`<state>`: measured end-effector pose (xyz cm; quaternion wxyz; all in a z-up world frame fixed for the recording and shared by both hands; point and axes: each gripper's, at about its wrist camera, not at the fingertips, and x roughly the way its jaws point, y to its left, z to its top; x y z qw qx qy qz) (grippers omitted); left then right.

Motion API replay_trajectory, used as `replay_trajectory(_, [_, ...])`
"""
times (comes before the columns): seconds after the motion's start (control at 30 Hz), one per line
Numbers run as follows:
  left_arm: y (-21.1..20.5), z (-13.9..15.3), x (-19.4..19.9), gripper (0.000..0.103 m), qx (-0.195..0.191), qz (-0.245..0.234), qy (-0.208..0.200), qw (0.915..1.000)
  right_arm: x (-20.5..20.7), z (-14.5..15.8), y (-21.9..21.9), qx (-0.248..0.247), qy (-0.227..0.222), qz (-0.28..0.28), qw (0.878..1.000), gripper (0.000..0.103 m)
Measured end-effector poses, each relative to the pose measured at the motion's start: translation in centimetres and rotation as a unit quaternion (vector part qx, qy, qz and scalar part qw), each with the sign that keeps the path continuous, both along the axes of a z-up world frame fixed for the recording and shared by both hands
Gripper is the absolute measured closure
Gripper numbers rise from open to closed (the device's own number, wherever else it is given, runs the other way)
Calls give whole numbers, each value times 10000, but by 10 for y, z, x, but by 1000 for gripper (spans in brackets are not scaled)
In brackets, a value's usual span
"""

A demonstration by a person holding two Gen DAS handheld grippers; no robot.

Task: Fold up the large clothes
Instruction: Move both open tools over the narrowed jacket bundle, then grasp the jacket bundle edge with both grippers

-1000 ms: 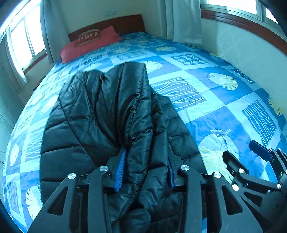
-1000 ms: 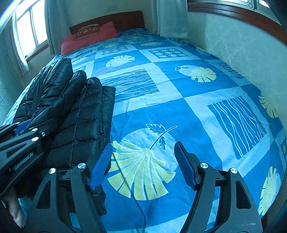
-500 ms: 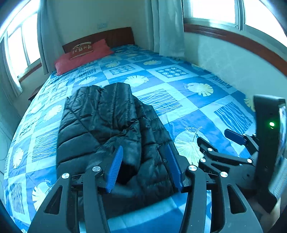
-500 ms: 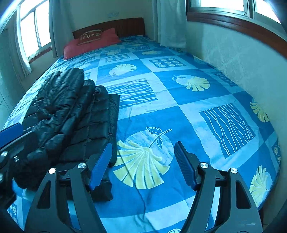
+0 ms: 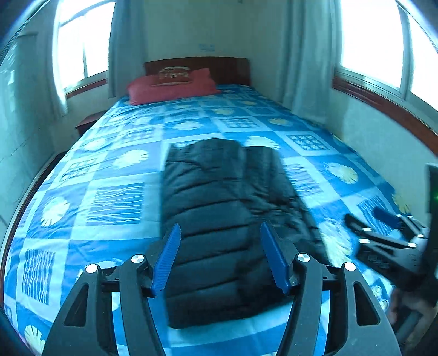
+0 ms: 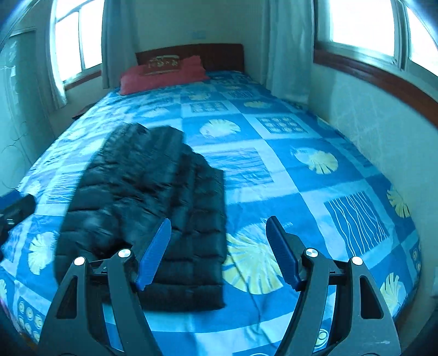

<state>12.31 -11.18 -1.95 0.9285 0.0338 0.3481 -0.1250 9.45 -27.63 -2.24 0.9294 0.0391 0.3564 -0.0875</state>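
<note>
A black puffer jacket [image 5: 227, 219] lay folded lengthwise on the blue patterned bedspread [image 5: 117, 197], a long narrow bundle running from the near end of the bed toward the far end. In the right wrist view the jacket [image 6: 147, 202] sat left of the middle of the bed, its right edge straight and its near end close to the foot of the bedspread [image 6: 314, 191]. The left gripper [image 5: 220, 257] hung above the near end of the jacket with its blue-padded fingers spread wide and nothing between them. The right gripper [image 6: 217, 252] was likewise wide open and empty, its left finger [image 6: 154, 252] over the jacket's near right corner and its right finger over a yellow leaf print on the cover. From the left wrist view the right gripper [image 5: 383, 235] showed blurred at the right edge, beside the jacket and apart from it. A red pillow [image 5: 169, 87] rested at the far end against a dark wooden headboard [image 5: 227, 68], with curtained windows [image 6: 364, 24] on both sides of the room.
</note>
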Motion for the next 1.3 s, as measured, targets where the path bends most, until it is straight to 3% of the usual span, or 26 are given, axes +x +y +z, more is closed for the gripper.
replay_trajectory(0.2, [42, -15, 20, 42, 64, 447, 42, 9990, 26, 3, 32, 59, 80, 310, 9995, 23])
replay_trajectory(0.33, [66, -34, 35, 34, -9, 644, 186, 9978, 57, -16, 40, 246, 387, 352, 9983, 22])
replay_trajectory(0.43, [83, -54, 47, 34, -185, 729, 408, 9963, 81, -35, 37, 359, 732, 191, 9965, 22])
replay_trajectory(0.57, [94, -79, 57, 34, -595, 636, 684, 9939, 102, -64, 27, 1100, 1258, 162, 9858, 22])
replay_trajectory(0.6, [93, -83, 59, 34, -624, 592, 753, 9934, 103, -68, 26, 1164, 1298, 189, 9845, 24])
replay_trajectory(0.67, [89, -94, 62, 34, -648, 480, 894, 9927, 102, -74, 29, 988, 1313, 350, 9858, 58])
replay_trajectory(0.73, [83, -98, 65, 34, -681, 460, 955, 9920, 101, -78, 24, 870, 1297, 381, 9870, 72])
replay_trajectory(0.9, [59, -95, 74, 34, -701, 207, 904, 9932, 104, -91, -18, 772, 1294, 47, 9886, 75])
replay_trajectory(1.0, [32, -100, 82, 34, -522, -36, 880, 9947, 109, -111, -42, 976, 1387, 4, 9855, 75])
replay_trajectory(1.17, [2, -121, 99, 34, -341, -143, 1142, 9928, 119, -135, -50, 840, 1378, 21, 9869, 75])
replay_trajectory(1.3, [-5, -133, 107, 34, -208, -86, 1206, 9924, 119, -142, -57, 1126, 1243, -11, 9858, 74])
